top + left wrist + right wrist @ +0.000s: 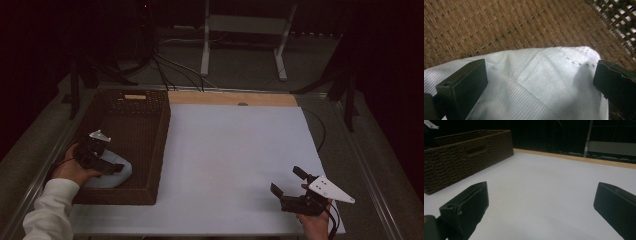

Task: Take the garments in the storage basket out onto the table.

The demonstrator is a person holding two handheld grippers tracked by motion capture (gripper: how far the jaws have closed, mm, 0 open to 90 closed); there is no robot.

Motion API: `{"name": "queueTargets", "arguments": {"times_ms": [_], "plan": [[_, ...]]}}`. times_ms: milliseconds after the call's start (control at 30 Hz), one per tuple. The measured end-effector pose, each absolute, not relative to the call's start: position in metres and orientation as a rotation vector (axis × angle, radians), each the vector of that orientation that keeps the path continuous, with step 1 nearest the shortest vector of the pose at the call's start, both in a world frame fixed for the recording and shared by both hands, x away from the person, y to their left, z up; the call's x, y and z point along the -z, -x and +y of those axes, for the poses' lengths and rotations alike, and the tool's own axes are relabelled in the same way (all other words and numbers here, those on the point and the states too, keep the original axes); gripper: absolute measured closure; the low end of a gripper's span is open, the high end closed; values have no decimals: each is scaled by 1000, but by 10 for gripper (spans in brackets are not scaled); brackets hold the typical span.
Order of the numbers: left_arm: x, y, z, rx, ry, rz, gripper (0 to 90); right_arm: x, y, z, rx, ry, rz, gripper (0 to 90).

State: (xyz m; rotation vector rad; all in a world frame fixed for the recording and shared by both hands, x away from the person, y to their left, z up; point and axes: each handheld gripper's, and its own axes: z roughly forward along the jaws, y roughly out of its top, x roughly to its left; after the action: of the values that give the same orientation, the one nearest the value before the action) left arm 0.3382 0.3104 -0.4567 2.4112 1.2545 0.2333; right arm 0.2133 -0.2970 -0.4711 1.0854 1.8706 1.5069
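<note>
- The left gripper [116, 168] is hanging inside the dark brown woven wicker basket [162, 131], at its near end, with its jaws spread wide and holding nothing.
- It is pointing down at the folded white cloth with fine ribbed weave [536, 85], probably because the work in hand is either laying this cloth in the basket or taking it out; which of the two, I cannot tell.
- The cloth is lying on the basket floor, near the front left corner, and it is looking like a pale rounded bundle in the high view [112, 176].
- In the left gripper view the cloth is sitting between and below the two black fingers [464, 87]; the stitched fold is running through the gap, and the fingers seem to be just above the fabric or resting lightly on it, not pinching it.
- The right gripper [289, 183] is waiting well apart, over the bare white table top [225, 165] near its front right corner, likely so that it is not disturbing the other hand.
- Its jaws are also standing wide and empty, and they are facing across the table toward the basket [461, 157].
</note>
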Motion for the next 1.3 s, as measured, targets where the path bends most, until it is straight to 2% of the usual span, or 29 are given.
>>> {"name": "queueTargets", "arguments": {"times_ms": [100, 167, 200, 300, 333, 400, 433, 467, 733, 933, 1300], "plan": [[458, -339, 309, -231, -2429, 1259, 23, 471, -213, -297, -1508, -1086, 1869, 3], [458, -340, 309, -215, -2433, 1265, 69, 471, -213, -297, -1508, -1087, 1868, 2], [458, -340, 310, -168, -2438, 1255, 155, 471, -213, -297, -1509, -1087, 1868, 2], [458, -341, 311, -157, -2437, 1259, 278, 471, -213, -297, -1508, -1085, 1868, 3], [457, -342, 312, -150, -2436, 1259, 351, 471, -213, -297, -1509, -1085, 1870, 2], [456, -342, 313, -144, -2434, 1262, 427, 471, -213, -297, -1508, -1085, 1870, 3], [456, -342, 313, -140, -2435, 1262, 427, 471, -213, -297, -1508, -1085, 1870, 3], [456, -342, 313, -128, -2440, 1248, 514, 471, -213, -297, -1508, -1086, 1871, 3], [454, -342, 312, -130, -2452, 1218, 751, 471, -213, -297, -1508, -1086, 1874, 3], [449, -341, 311, -210, -2432, 1216, 778, 471, -214, -297, -1507, -1084, 1877, 3], [435, -346, 306, -274, -2380, 1260, 795, 471, -214, -297, -1512, -1085, 1876, 3]]}}
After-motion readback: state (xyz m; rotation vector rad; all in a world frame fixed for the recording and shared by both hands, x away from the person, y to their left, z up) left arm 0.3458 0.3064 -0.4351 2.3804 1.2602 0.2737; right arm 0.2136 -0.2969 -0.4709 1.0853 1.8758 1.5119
